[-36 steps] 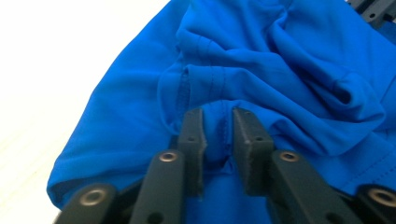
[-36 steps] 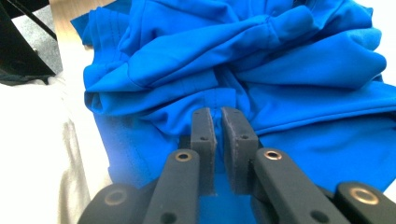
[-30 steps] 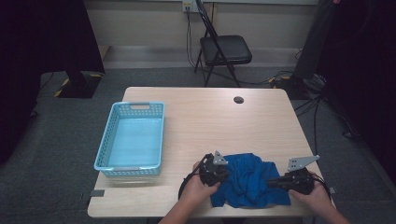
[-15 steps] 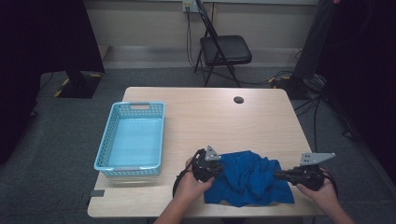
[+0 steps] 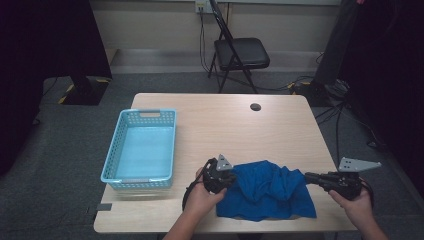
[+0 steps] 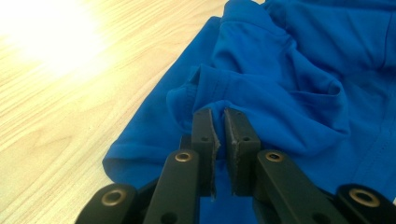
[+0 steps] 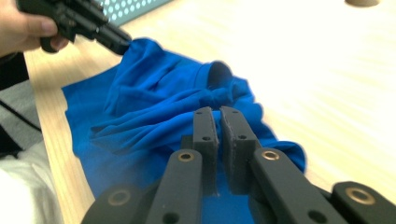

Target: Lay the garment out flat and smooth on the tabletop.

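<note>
high view, pale wood table (image 5: 280,130), grey carpet (image 5: 65,165), folding chair (image 5: 240,55) behind

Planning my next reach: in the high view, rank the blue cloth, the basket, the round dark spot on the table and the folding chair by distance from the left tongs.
1. Blue cloth, pinched in the left tongs.
2. Basket, to their left.
3. Round dark spot, toward the far table edge.
4. Folding chair, beyond the table.

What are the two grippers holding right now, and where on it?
Both hold the blue cloth: the left gripper pinches a fold at its left edge, the right gripper a bunched fold at its right edge.
</note>
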Available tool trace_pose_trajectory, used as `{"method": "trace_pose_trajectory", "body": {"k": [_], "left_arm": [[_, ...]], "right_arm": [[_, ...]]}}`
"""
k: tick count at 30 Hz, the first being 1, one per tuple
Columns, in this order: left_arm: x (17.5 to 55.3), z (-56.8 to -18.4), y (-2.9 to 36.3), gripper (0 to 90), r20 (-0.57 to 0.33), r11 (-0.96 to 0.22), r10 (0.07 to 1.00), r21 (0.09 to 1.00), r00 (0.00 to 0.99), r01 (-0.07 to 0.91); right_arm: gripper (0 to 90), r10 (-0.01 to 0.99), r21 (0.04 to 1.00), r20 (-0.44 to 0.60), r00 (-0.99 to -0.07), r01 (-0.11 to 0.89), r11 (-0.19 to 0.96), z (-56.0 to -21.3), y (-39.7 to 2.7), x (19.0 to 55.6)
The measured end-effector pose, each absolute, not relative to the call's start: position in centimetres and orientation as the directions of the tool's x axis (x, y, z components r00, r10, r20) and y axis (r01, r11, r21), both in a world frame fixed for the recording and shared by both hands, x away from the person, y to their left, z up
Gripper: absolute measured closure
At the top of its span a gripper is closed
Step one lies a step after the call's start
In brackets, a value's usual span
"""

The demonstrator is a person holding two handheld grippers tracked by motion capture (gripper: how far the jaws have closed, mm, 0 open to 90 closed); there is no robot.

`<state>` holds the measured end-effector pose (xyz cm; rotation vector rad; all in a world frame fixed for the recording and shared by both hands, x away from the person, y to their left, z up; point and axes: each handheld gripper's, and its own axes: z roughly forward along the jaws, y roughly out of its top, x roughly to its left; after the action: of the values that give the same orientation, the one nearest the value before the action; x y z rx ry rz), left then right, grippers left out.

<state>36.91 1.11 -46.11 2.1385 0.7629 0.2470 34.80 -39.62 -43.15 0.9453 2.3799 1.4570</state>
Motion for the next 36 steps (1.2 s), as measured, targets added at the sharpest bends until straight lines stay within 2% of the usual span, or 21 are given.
{"method": "trace_pose_trajectory", "body": {"k": [6,14,23,31,36], "left_arm": [[36.9,-45.9,1.4,83.4,-0.08,-0.47,0.601,0.769,0.795,0.433],[37.0,-45.6,2.3,83.7,-0.076,-0.458,0.625,0.771,0.777,0.443],[37.3,-45.7,3.1,83.7,-0.087,-0.442,0.646,0.768,0.758,0.464],[37.3,-45.9,3.1,83.6,-0.094,-0.443,0.645,0.763,0.759,0.471],[37.2,-46.0,3.0,83.3,-0.091,-0.449,0.644,0.759,0.76,0.471]], "right_arm": [[85.5,0.644,0.869,0.146,-0.751,0.408,0.279,-42.1,-41.1,35.0],[85.4,0.691,0.857,0.113,-0.714,0.422,0.295,-40.9,-43.0,35.4],[85.4,0.759,0.797,0.157,-0.632,0.535,0.28,-44.0,-46.7,36.2],[84.9,0.787,0.755,0.185,-0.588,0.598,0.27,-46.3,-48.1,36.5],[76.7,0.8,0.754,0.173,-0.575,0.6,0.269,-46.5,-48.0,36.3]]}}
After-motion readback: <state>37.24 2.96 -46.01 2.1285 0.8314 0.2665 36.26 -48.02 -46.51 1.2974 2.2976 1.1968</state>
